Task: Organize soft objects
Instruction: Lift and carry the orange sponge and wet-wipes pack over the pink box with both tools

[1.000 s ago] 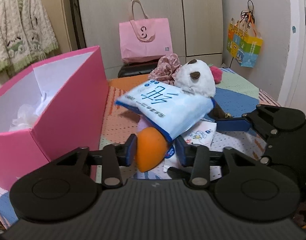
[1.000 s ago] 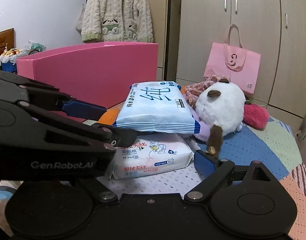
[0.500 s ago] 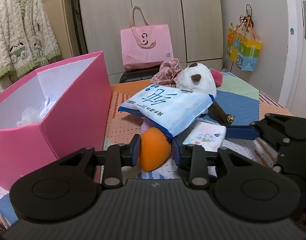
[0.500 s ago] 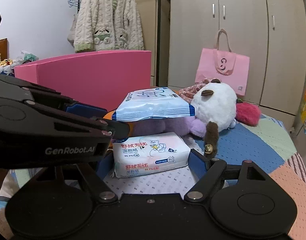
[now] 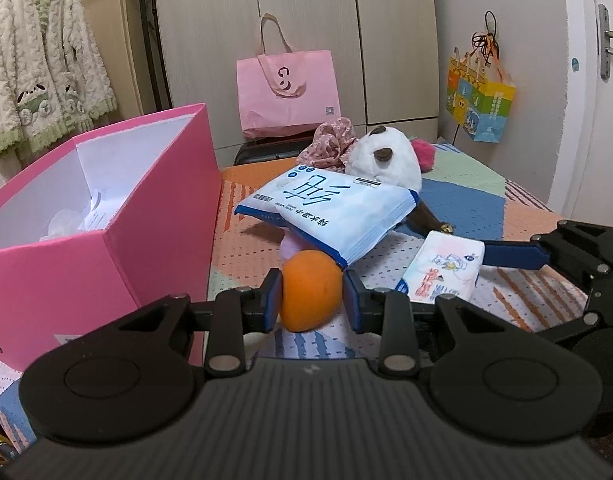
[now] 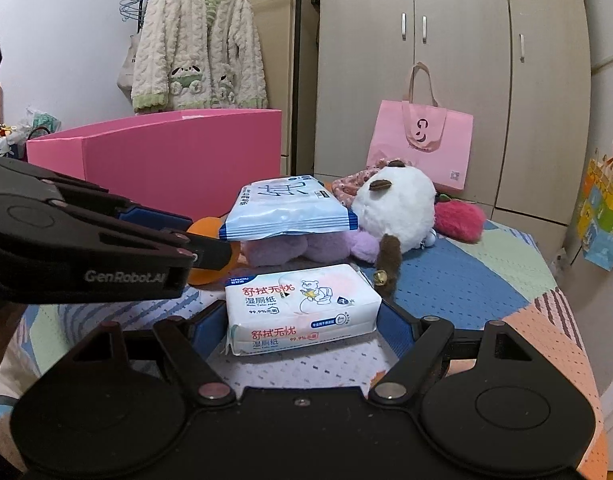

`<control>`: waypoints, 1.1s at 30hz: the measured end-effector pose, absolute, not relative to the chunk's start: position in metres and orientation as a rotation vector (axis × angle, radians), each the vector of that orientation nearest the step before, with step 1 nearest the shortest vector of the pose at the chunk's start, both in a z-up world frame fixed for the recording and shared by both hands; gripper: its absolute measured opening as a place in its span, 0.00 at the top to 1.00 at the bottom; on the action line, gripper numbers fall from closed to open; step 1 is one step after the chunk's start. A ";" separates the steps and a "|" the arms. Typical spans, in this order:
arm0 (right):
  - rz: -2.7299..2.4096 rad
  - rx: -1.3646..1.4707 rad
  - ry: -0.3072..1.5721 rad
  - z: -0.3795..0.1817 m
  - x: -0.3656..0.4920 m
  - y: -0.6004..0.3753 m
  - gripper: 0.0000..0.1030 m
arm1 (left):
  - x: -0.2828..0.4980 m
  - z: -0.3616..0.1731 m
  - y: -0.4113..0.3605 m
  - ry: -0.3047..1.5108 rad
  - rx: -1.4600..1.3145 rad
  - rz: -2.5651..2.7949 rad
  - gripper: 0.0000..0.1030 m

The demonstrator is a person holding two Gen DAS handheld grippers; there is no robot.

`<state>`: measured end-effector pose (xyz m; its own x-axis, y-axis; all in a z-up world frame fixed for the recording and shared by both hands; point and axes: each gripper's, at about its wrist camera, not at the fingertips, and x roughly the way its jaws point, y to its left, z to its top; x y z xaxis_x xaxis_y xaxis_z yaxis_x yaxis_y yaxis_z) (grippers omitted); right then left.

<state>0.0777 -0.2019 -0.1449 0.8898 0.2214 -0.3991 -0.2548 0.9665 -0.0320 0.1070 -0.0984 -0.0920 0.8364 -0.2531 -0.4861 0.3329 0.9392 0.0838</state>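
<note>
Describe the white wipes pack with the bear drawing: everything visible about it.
The wipes pack is a soft white plastic brick with red and blue print and a bear drawing. It lies flat, label up, on the patchwork cover, in front of the purple plush. The right gripper brackets it, a blue pad at each short end; real contact cannot be confirmed.

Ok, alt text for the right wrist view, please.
The right gripper straddles a white wipes pack lying on a patchwork cover, a finger at each end. Behind it a blue pack rests on a purple plush beside a white plush. At left, the left gripper meets an orange part, before a pink box.
</note>
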 end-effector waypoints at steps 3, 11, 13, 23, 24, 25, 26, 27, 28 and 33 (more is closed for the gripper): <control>0.249 -0.073 0.403 -0.143 0.074 -0.205 0.19 | 0.105 -0.092 -0.100 0.499 0.177 -0.329 0.70; 0.231 -0.062 0.413 -0.145 0.075 -0.211 0.19 | 0.106 -0.096 -0.112 0.473 0.270 -0.335 0.62; 0.219 -0.071 0.419 -0.146 0.077 -0.210 0.19 | 0.109 -0.098 -0.114 0.478 0.284 -0.336 0.58; 0.200 -0.059 0.432 -0.152 0.077 -0.219 0.19 | 0.118 -0.105 -0.115 0.516 0.280 -0.387 0.60; 0.200 -0.058 0.433 -0.151 0.077 -0.219 0.19 | 0.117 -0.106 -0.114 0.513 0.282 -0.388 0.61; 0.201 -0.057 0.433 -0.152 0.077 -0.220 0.19 | 0.116 -0.105 -0.113 0.515 0.278 -0.390 0.61; 0.200 -0.057 0.433 -0.152 0.076 -0.219 0.19 | 0.115 -0.105 -0.112 0.519 0.272 -0.393 0.61; 0.200 -0.057 0.432 -0.151 0.076 -0.219 0.19 | 0.114 -0.104 -0.111 0.524 0.266 -0.397 0.61; 0.200 -0.057 0.433 -0.151 0.076 -0.219 0.19 | 0.113 -0.102 -0.109 0.530 0.258 -0.404 0.61; 0.213 -0.050 0.433 -0.150 0.069 -0.220 0.19 | 0.108 -0.094 -0.098 0.551 0.228 -0.426 0.61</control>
